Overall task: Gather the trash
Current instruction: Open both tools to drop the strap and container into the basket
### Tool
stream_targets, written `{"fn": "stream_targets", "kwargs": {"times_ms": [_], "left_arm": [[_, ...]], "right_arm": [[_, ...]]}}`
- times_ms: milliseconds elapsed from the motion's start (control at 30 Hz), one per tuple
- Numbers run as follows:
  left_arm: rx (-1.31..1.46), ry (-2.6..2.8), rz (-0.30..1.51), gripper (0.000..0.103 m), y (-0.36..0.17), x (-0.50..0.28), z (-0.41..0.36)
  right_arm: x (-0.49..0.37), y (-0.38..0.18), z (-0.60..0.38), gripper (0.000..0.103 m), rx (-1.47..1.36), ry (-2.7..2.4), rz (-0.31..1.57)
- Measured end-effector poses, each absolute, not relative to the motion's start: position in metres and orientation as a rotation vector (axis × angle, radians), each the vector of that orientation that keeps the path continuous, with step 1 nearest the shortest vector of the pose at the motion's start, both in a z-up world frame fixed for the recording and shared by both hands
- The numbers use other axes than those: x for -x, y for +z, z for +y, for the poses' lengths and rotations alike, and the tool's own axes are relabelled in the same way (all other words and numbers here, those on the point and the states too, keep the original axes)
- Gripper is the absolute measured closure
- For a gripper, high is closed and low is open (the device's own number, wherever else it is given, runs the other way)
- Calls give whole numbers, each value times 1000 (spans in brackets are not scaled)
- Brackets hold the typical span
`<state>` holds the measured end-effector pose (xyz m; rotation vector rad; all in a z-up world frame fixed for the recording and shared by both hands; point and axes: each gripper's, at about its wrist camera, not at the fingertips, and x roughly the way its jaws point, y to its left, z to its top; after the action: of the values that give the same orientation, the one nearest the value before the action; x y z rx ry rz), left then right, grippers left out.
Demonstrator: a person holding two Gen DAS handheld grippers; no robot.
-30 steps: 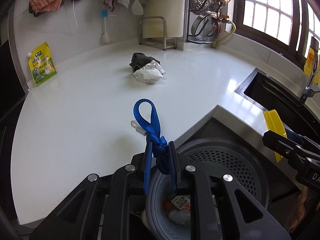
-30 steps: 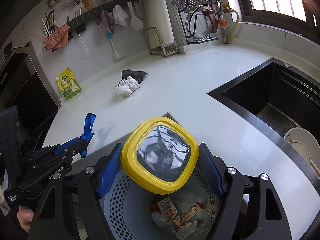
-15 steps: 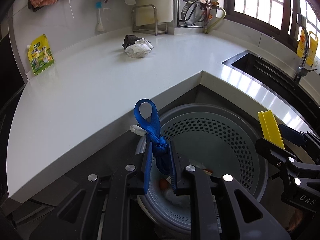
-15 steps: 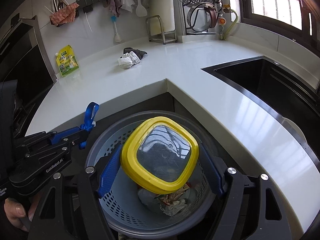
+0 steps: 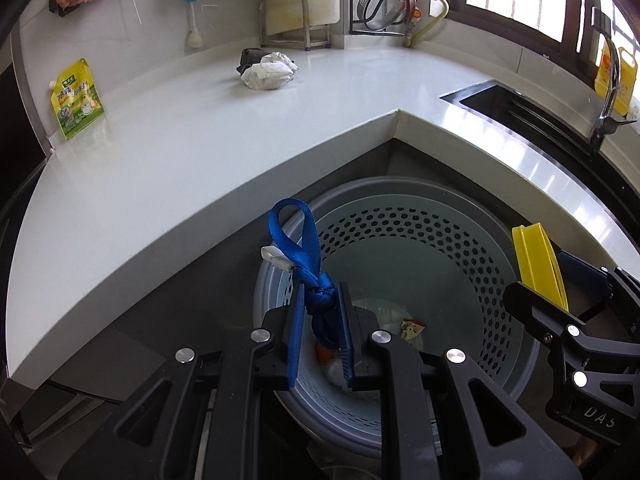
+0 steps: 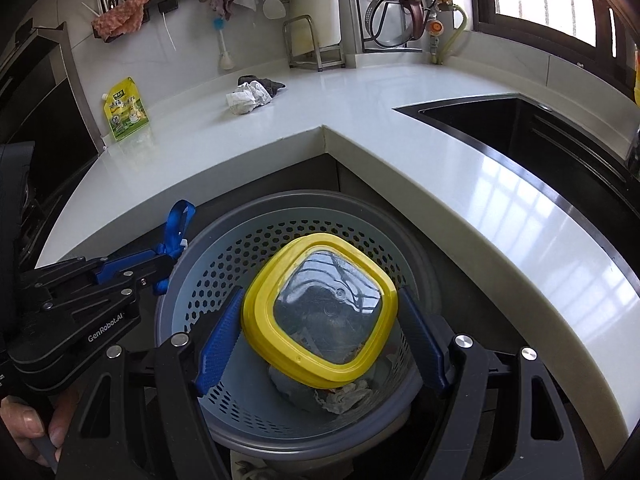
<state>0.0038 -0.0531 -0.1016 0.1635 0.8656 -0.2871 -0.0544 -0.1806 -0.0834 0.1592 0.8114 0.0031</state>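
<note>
Trash destination, the perforated grey plastic bin point(image 6: 224, 264), sits directly below both loads: the right gripper point(image 6: 320, 336) clamps a yellow-rimmed clear lid point(image 6: 322, 312) flat over it, the left gripper point(image 5: 318, 332) pinches a knotted blue webbing strap point(image 5: 308, 264) above its near rim.

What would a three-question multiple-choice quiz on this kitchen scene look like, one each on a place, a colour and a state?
1. Where is the perforated bin?
A. in the sink
B. below the counter corner
C. on the counter

2. What colour is the lid rim?
A. yellow
B. red
C. green

3. What is the left gripper doing?
A. hanging open and empty
B. clamping a sponge
C. shut on the blue strap

Answers: B, the bin's rim sits under the counter edge; A, a yellow frame surrounds a clear pane; C, both fingers press the strap's knot.
</note>
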Motion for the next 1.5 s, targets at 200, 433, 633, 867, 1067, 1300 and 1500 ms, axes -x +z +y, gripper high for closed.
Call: {"fn": "stream_targets", "kwargs": {"times_ms": [200, 433, 633, 867, 1067, 1300, 1500], "left_arm": [[-165, -298, 888, 86, -107, -8, -57], [-159, -293, 913, 86, -113, -12, -58], [-141, -289, 923, 85, -116, -13, -56], [-136, -289, 921, 85, -116, -13, -53], [-114, -279, 905, 53, -112, -12, -47], [-109, -281, 885, 45, -107, -9, -45], [-105, -281, 870, 34, -104, -10, -43]], "right_arm": [[56, -87, -182, 30, -164, 14, 817], [52, -97, -185, 30, -181, 19, 843], [50, -100, -186, 30, -179, 23, 849], [51, -99, -186, 30, -185, 17, 843], [51, -97, -189, 27, -199, 20, 839], [53, -95, -188, 26, -199, 23, 837], [52, -93, -194, 26, -236, 26, 820]]}}
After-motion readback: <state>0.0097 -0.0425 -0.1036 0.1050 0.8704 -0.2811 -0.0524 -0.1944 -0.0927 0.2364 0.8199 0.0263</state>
